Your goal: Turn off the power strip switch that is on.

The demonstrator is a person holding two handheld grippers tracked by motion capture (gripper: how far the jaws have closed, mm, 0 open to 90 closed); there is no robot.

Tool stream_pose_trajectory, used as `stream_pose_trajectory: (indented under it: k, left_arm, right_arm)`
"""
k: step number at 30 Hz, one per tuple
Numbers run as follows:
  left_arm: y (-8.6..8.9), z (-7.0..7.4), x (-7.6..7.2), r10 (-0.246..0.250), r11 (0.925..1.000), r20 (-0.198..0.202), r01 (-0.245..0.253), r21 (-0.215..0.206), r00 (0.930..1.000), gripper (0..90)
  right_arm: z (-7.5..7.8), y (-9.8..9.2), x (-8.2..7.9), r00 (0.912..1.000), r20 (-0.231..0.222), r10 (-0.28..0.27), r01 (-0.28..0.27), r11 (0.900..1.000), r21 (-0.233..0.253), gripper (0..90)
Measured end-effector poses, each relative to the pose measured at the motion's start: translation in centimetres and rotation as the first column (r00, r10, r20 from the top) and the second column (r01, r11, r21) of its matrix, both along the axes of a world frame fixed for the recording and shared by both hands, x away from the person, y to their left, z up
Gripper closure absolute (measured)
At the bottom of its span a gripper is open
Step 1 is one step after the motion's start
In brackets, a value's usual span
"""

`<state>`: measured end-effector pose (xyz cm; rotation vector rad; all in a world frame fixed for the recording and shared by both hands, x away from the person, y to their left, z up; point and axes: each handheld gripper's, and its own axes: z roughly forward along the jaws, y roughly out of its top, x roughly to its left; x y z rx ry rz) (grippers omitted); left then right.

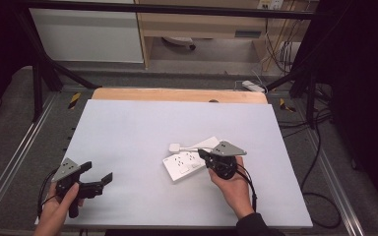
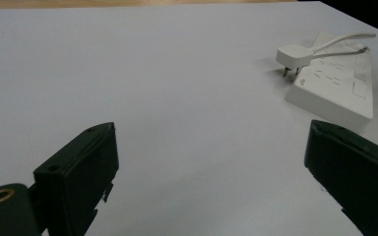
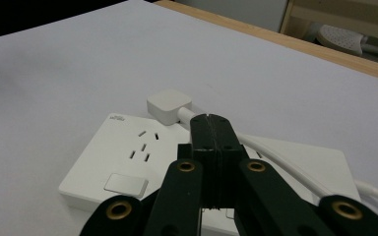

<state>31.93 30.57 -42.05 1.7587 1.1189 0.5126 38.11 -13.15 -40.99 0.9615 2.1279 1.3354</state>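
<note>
A white power strip (image 1: 182, 164) (image 2: 334, 83) (image 3: 123, 152) lies flat near the middle of the white table (image 1: 142, 128). Its white plug (image 1: 174, 146) (image 2: 294, 53) (image 3: 168, 104) sits at the strip's far-left end with its prongs pointing down. Its cable (image 3: 275, 157) runs back across the strip. My right gripper (image 1: 203, 154) (image 3: 211, 123) hovers over the strip just behind the plug. Its jaws are pressed together with no gap, and the cable passes beside and under them. My left gripper (image 1: 97, 172) (image 2: 211, 132) rests near the front-left corner, wide open and holding nothing.
A wooden strip (image 1: 177, 94) edges the table's far side. Beyond it are a white extension block (image 1: 253, 86), loose cables on the floor at the right and black frame bars. Bare tabletop lies between the two grippers.
</note>
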Motion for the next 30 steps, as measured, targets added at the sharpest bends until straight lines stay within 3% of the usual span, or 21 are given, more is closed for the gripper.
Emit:
stream_pose_trajectory:
  k: [30]
  left_arm:
    - [-0.1, 0.0, 0.0, -0.008, 0.9999, -0.005, 0.008, 0.015, 1.0, 6.2]
  right_arm:
    - [-1.8, 1.3, -0.2, 0.9975, -0.062, 0.034, -0.037, 0.998, -0.048, 90.0]
